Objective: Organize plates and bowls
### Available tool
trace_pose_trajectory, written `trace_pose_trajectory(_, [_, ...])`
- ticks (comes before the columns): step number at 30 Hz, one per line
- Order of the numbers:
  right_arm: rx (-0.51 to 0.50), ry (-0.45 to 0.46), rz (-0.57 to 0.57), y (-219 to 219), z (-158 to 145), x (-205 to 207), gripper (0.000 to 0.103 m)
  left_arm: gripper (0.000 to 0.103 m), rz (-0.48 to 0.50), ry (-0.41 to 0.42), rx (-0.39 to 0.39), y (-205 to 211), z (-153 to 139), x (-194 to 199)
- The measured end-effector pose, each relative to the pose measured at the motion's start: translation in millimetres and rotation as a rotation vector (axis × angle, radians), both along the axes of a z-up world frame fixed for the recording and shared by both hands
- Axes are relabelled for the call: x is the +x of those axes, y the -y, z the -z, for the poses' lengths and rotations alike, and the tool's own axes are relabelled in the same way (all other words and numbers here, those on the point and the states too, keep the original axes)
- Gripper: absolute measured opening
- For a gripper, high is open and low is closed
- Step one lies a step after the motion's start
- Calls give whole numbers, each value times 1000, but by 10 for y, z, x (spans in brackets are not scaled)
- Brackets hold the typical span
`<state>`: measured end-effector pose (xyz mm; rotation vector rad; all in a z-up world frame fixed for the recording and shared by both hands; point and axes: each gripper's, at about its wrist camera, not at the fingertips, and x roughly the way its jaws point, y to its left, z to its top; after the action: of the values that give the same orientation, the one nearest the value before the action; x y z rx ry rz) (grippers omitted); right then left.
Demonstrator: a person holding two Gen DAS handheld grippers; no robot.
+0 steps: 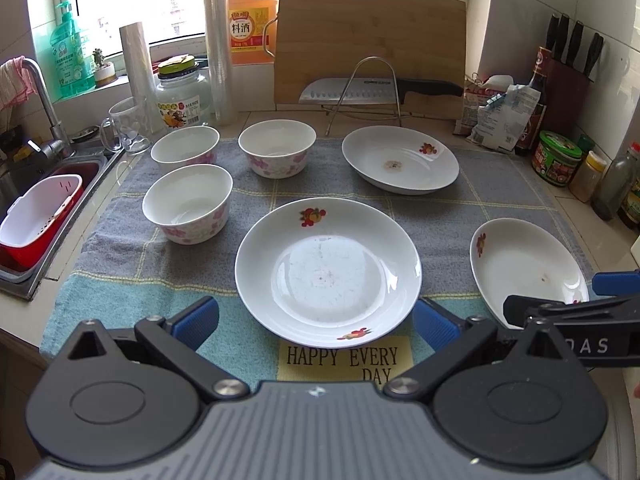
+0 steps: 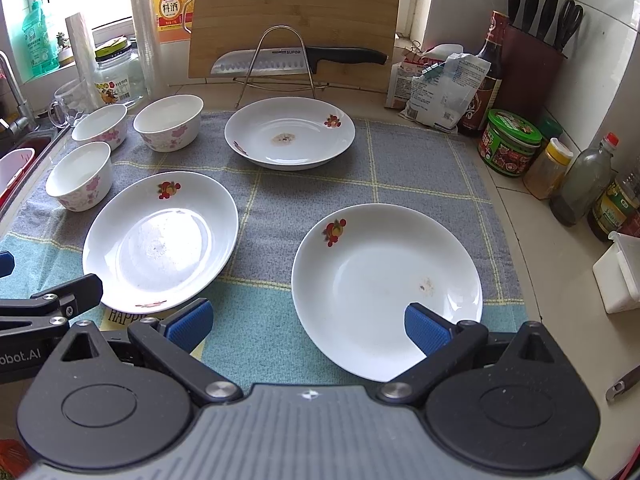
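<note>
From the left wrist camera, the left gripper (image 1: 316,322) hangs low over the near edge of a grey and teal checked cloth (image 1: 440,216), its blue pads spread wide and holding nothing. Right ahead of it sits the near plate (image 1: 328,272), white with small red flowers, just above a "HAPPY EVERY DAY" label (image 1: 344,360). Three flowered bowls (image 1: 188,202) cluster at the left of the cloth, apart from each other. A far plate (image 1: 400,160) rests toward the back, and a right plate (image 1: 528,268) lies by the cloth's right edge. Behind them a bamboo cutting board (image 1: 370,40) leans at the window, a knife (image 1: 380,90) across a wire rack. The steel sink (image 1: 36,200) is on the left with a red and white basket inside.

Over to the right wrist camera: the right gripper (image 2: 309,322) also has its fingers wide apart and empty, one pad above the right plate (image 2: 386,288) rim; contact cannot be judged. The near plate (image 2: 160,240) lies to its left, the far plate (image 2: 290,132) behind, bowls (image 2: 80,176) at far left. Bottles and jars (image 2: 512,144) line the tiled right wall beside a knife block (image 2: 528,52).
</note>
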<state>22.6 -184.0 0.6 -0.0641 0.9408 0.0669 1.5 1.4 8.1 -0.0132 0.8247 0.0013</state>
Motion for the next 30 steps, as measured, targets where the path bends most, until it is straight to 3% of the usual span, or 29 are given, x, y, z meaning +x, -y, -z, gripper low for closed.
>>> trace_pose_trajectory(30, [-6, 8, -7, -18, -15, 19, 103, 102, -3, 5, 7, -11, -17, 16])
